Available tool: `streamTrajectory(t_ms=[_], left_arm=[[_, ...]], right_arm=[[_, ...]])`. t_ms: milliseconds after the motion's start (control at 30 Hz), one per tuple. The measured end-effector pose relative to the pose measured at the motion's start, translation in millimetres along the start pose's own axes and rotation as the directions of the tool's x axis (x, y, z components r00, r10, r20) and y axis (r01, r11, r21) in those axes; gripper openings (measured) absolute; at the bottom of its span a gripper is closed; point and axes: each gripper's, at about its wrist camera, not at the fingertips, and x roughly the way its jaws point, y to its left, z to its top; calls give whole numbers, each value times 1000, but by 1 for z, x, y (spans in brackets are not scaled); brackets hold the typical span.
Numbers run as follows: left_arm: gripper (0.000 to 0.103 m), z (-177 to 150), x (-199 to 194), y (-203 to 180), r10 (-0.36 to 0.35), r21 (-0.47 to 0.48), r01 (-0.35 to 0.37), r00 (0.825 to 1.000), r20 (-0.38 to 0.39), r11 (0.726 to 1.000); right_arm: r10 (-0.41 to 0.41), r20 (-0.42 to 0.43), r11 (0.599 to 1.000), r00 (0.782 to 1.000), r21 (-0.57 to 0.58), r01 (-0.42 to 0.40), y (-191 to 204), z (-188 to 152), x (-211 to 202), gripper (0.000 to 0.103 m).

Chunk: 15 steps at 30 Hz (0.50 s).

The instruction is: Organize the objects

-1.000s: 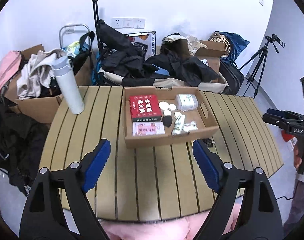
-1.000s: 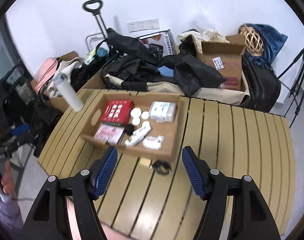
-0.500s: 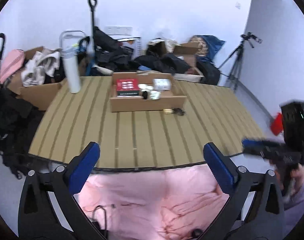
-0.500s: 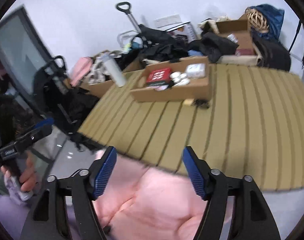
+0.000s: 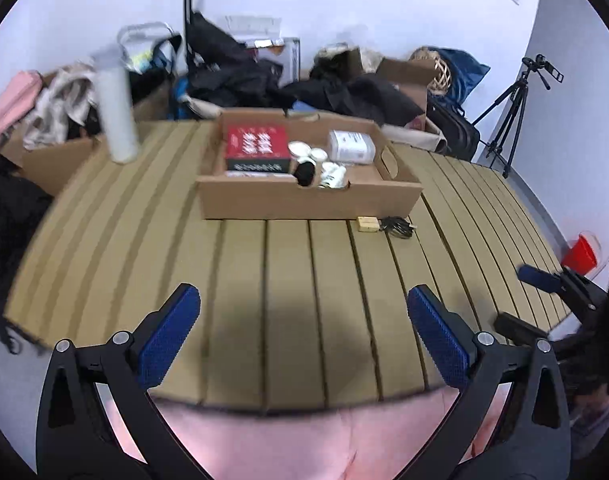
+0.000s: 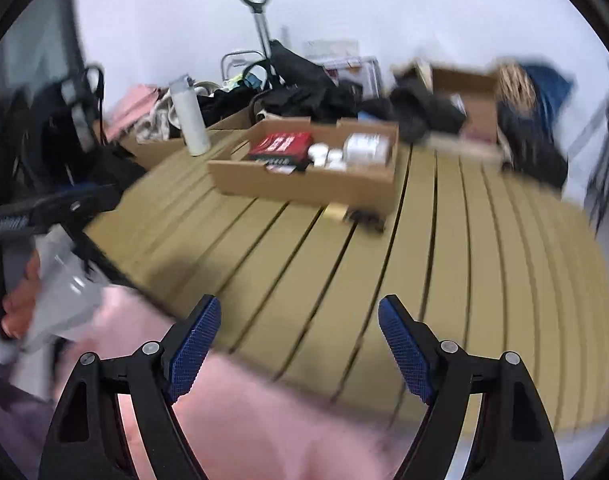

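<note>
A shallow cardboard tray (image 5: pixel 312 198) (image 6: pixel 304 184) stands mid-table on the slatted wooden table (image 5: pixel 288 280) (image 6: pixel 424 264). It holds a red box (image 5: pixel 256 146) (image 6: pixel 282 146), a white packet (image 5: pixel 350 146) (image 6: pixel 366 148), small white jars (image 5: pixel 304 150) and a black round item (image 5: pixel 304 172). A small tan block (image 5: pixel 367 224) (image 6: pixel 336 212) and a black cord (image 5: pixel 396 226) (image 6: pixel 366 218) lie just in front of the tray. My left gripper (image 5: pixel 304 332) is open and empty over the table's near edge. My right gripper (image 6: pixel 300 344) is open and empty, also at the near edge.
A white bottle (image 5: pixel 116 116) (image 6: pixel 190 120) stands at the table's far left. Behind the table are bags, black clothes (image 5: pixel 232 76) and cardboard boxes (image 6: pixel 472 104). A tripod (image 5: pixel 512 108) stands at the right. Pink cloth (image 5: pixel 304 440) lies below the near edge.
Both grippers moved forward again toward the table after pulling back; the tray looks nearer than half a second ago. Both stay open. The views are motion-blurred.
</note>
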Motion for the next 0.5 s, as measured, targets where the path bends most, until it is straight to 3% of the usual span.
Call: streamTrajectory(t_ms=[133,267,367,400,433,467,500], left_arm=[[103,12,50,-10,-46,-15,47,997,56,999],[102,17,103,-20,-40,-11,40,999,25,999],[101,14,126,-28,-30,22,31,1000,-8,999],[100,12,134,-31,-28,39,29,999,-26,999],[100,12,139,-34,-29,52,31,999,-36,998],[100,12,144,-39,-34,67,37,999,-39,997],[100,13,148,-41,-35,78,38,999,-41,996]], right_arm=[[-43,-53,996,998,-81,39,-25,25,79,84],[-29,-114,996,993,-85,19,-48,44,155,83],[-47,-110,996,993,-84,37,-60,49,183,82],[-42,-110,996,993,-83,33,-62,48,187,78],[-47,-119,995,992,-88,37,-65,46,193,65],[-56,-128,995,990,-89,45,-68,43,196,58],[-38,-117,997,992,-65,31,-73,42,194,57]])
